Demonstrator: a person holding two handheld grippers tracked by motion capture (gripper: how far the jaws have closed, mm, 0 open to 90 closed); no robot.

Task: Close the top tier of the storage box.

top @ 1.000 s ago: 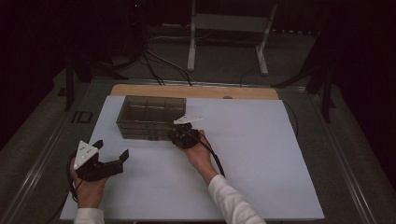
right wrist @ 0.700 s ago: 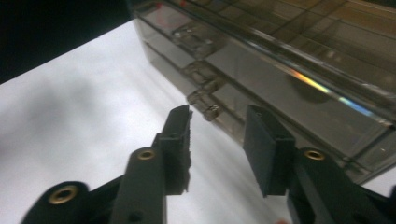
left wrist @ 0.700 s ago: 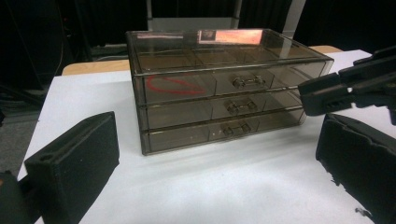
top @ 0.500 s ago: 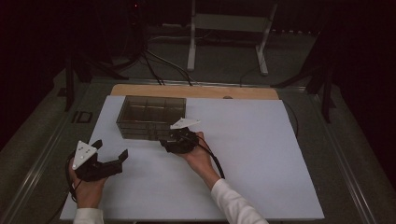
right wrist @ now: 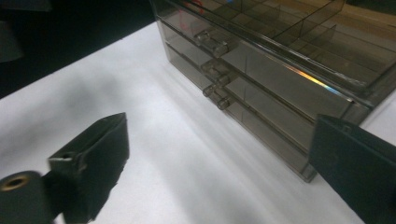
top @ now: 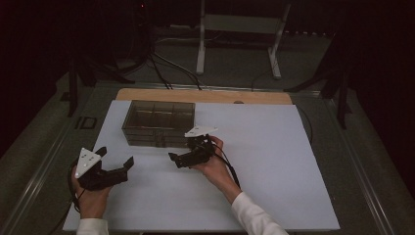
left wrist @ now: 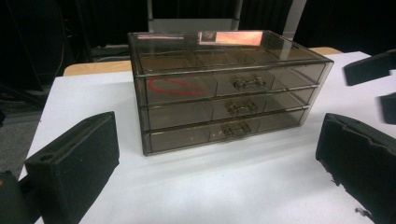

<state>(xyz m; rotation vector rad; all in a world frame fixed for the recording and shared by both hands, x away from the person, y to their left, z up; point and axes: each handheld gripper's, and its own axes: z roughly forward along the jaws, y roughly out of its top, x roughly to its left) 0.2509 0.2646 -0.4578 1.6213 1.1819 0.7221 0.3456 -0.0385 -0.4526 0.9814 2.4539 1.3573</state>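
A smoked clear drawer unit (top: 158, 123) stood on the white sheet (top: 274, 161) toward the far left of the table, three drawers high, all drawers flush with the front. Each drawer carried a small clear handle (left wrist: 246, 83) at its middle. In the left gripper view a red loop (left wrist: 173, 86) lay inside the top drawer, left of its handle; what it was could not be made out.

Left gripper (top: 116, 163) was held above the sheet near the front left corner, well apart from the unit, jaws spread wide with nothing between them. Its view looked straight at the unit's front, bare sheet between its jaws.

Right gripper (top: 177, 159) was held just in front of the unit's near right corner, pointing left along the front. Jaws apart, nothing gripped. In its own view the three handles ran away toward the upper left, and the right-hand jaw sat close by the unit's bottom corner; contact could not be judged. The hand (top: 213, 165) held it from behind, white sleeve (top: 254, 218) below.

A wooden board (top: 205, 96) edged the sheet's far side.
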